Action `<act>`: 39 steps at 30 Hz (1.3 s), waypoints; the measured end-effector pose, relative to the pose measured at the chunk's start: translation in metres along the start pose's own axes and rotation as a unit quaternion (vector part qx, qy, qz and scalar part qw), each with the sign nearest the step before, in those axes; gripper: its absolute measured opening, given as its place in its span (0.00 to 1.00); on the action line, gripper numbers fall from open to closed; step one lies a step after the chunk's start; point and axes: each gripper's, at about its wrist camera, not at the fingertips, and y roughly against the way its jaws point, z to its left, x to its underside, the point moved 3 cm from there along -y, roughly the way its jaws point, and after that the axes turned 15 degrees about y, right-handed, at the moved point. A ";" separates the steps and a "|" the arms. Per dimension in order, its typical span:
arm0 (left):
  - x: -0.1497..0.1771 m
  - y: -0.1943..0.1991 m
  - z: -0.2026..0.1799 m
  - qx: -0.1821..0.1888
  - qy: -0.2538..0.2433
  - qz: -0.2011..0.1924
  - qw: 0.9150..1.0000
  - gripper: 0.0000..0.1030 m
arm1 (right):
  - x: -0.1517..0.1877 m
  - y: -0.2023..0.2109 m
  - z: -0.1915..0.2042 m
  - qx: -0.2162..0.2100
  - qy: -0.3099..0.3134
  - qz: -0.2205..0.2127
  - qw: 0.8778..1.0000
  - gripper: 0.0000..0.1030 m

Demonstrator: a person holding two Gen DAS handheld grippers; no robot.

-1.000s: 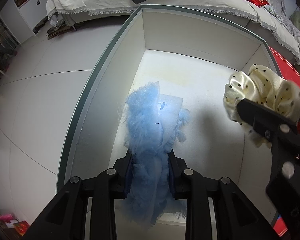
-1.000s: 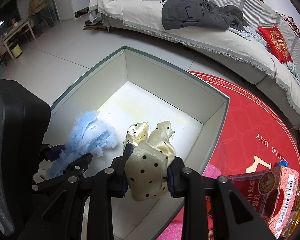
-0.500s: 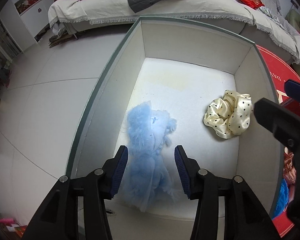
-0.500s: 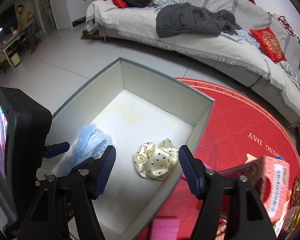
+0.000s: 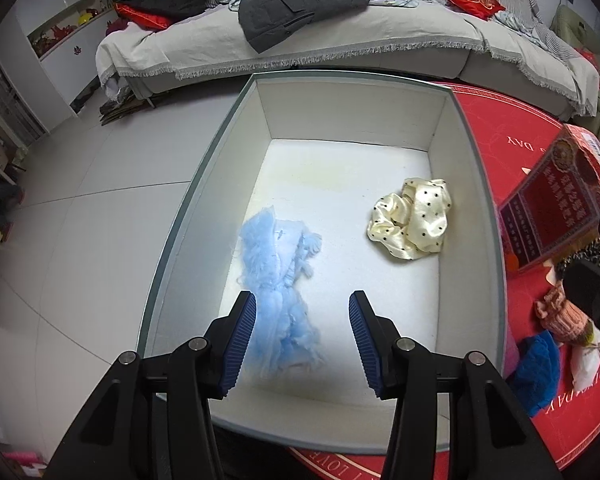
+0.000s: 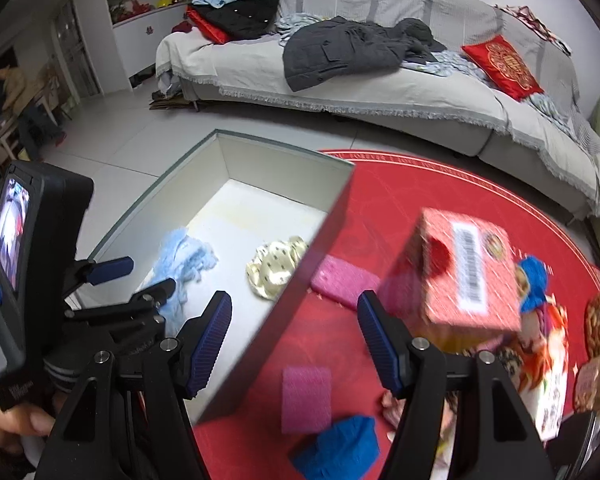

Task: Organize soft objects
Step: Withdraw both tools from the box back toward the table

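A fluffy light-blue piece (image 5: pixel 276 256) lies on the floor of the white open box (image 5: pixel 351 112), lower left. My left gripper (image 5: pixel 301 304) hovers open just above its near end, pads clear of it. A cream satin scrunchie with black dots (image 5: pixel 411 220) rests at the box's right side. In the right wrist view the scrunchie (image 6: pixel 276 264) and blue piece (image 6: pixel 184 256) sit inside the box (image 6: pixel 276 168). My right gripper (image 6: pixel 294 304) is open and empty, over the box's right wall and the rug. The left gripper (image 6: pixel 112 268) shows at that view's left.
A red round rug (image 6: pixel 439 184) lies right of the box. On it are two pink sponges (image 6: pixel 341 280), a blue knit item (image 6: pixel 339 448), a red carton (image 6: pixel 467 272) and snack packs. A sofa with a grey jacket (image 5: pixel 300 8) runs behind the box.
Both grippers opened, dropping the blue piece and the scrunchie into the box. Both then rose and drew back; the right one swung out toward the rug.
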 end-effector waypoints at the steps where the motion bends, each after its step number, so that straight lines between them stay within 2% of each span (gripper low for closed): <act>1: 0.002 0.002 -0.002 0.001 -0.002 0.000 1.000 0.49 | 0.006 0.002 -0.002 0.000 -0.001 0.001 1.000 0.67; 6: 0.017 0.016 -0.026 0.021 -0.017 0.009 1.000 0.49 | 0.042 0.011 -0.017 0.007 -0.016 0.013 1.000 0.67; 10: 0.039 0.031 -0.067 0.038 -0.069 0.005 0.997 0.48 | 0.088 0.026 -0.046 0.031 -0.049 0.027 0.998 0.68; 13: 0.049 0.039 -0.090 -0.012 -0.110 -0.032 0.993 0.48 | 0.128 0.034 -0.069 0.042 -0.096 0.047 0.993 0.69; 16: 0.048 0.041 -0.092 -0.021 -0.114 -0.036 0.993 0.49 | 0.165 0.038 -0.087 0.049 -0.138 0.065 0.987 0.69; 21: 0.044 0.045 -0.078 -0.048 -0.105 -0.053 0.992 0.49 | 0.201 0.039 -0.100 0.052 -0.176 0.072 0.980 0.69; 23: 0.044 0.053 -0.076 -0.035 -0.094 -0.061 0.993 0.49 | 0.208 0.037 -0.102 0.051 -0.181 0.073 0.979 0.69; 26: 0.049 0.068 -0.083 0.018 -0.090 -0.065 0.994 0.49 | 0.218 0.034 -0.105 0.045 -0.188 0.078 0.978 0.69; 31: 0.076 0.078 -0.122 0.076 -0.144 -0.052 0.985 0.49 | 0.225 0.026 -0.100 0.039 -0.183 0.084 0.979 0.69; 33: 0.089 0.074 -0.137 0.110 -0.160 -0.023 0.981 0.49 | 0.225 0.024 -0.098 0.040 -0.180 0.084 0.979 0.69; 39: 0.116 0.055 -0.173 0.151 -0.200 0.026 0.968 0.49 | 0.228 0.023 -0.100 0.042 -0.184 0.088 0.978 0.69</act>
